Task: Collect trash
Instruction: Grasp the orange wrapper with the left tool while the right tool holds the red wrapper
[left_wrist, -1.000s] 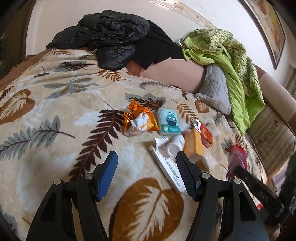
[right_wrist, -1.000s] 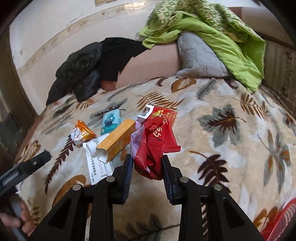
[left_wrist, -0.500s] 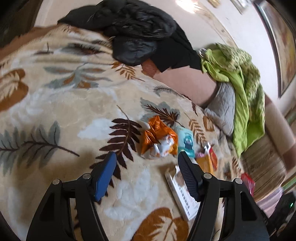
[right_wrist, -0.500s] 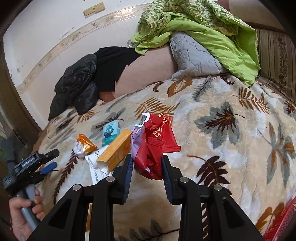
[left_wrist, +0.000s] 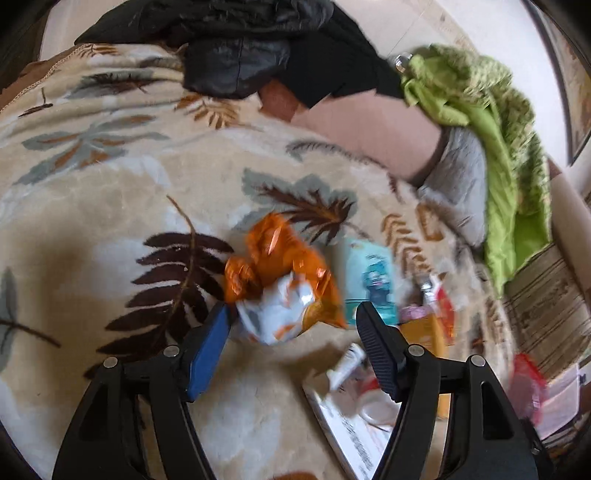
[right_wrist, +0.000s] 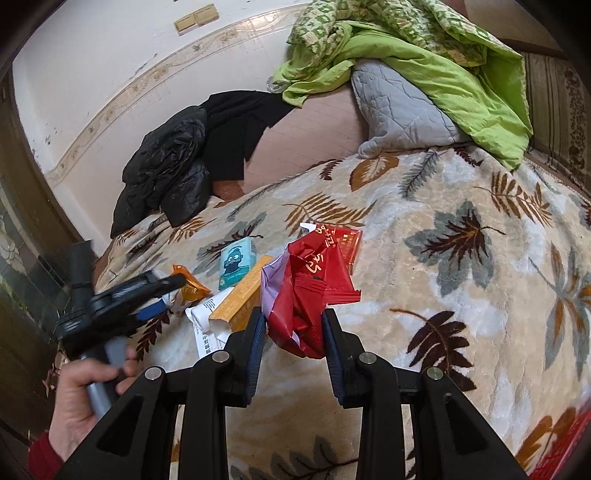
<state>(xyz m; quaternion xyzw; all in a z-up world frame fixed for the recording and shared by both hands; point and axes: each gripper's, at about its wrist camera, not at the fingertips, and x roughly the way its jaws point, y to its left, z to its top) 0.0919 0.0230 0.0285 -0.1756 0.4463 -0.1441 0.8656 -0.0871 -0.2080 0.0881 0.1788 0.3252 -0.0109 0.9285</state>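
Leaf-print blanket (right_wrist: 461, 295) covers bed by white wall (right_wrist: 92, 66). Left gripper (left_wrist: 291, 325) apart around orange wrapper (left_wrist: 284, 280) mid-blanket; right gripper (right_wrist: 293, 332) clamped on red wrapper (right_wrist: 314, 291). Left view blurred.

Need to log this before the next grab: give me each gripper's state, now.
Left gripper: open, jaws just widened, around the orange wrapper, not gripping.
Right gripper: shut on the red wrapper.
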